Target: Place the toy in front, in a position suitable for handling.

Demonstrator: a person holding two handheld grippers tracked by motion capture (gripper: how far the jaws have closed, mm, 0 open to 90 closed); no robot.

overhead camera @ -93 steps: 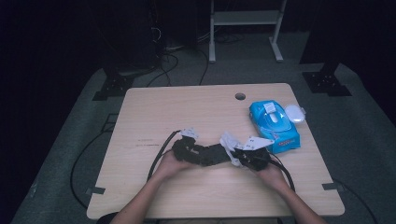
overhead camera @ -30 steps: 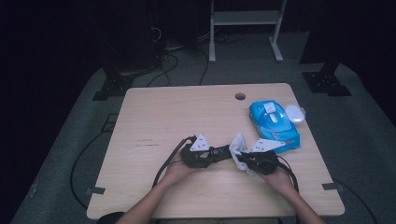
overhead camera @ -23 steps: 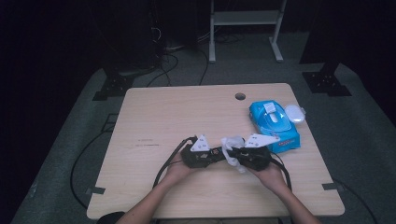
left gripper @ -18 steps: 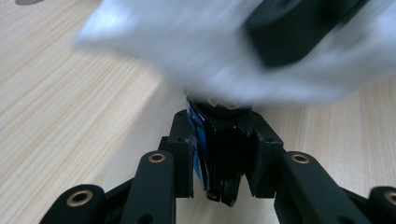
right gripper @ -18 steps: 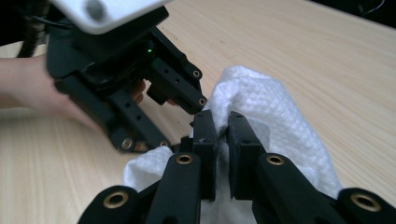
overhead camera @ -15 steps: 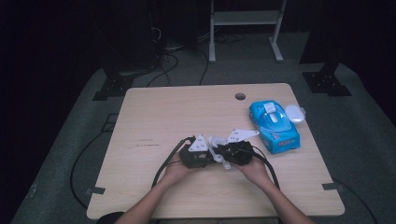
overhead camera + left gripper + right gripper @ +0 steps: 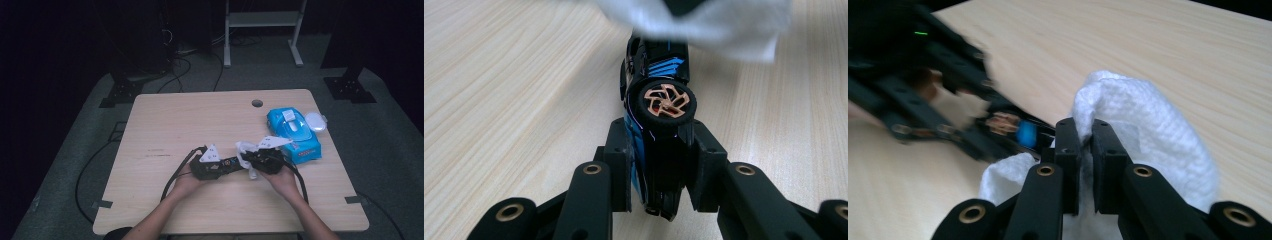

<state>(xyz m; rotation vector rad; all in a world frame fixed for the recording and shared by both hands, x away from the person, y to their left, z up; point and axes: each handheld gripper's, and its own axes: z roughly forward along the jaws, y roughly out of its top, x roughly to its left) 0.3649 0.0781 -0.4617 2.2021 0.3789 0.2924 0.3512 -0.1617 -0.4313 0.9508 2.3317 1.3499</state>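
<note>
Left gripper (image 7: 659,165) was clamped on a black-and-blue toy car (image 7: 659,125), which sat turned on its side between the pads, one copper-spoked wheel facing the camera. Its long axis ran straight out from the jaws toward the right gripper (image 7: 1087,150). That one was pinched shut on a folded white wipe (image 7: 1148,150).

From the high view, both tools met nose to nose at the near middle of the table (image 7: 175,120), the wipe touching the car's far end. Right hand (image 7: 285,180) was the working one and sat just beside the car. Forearms came in low and angled inward. A blue wipes pack (image 7: 292,132) lay beyond the right gripper. Next stroke likely runs along the car's length.
</note>
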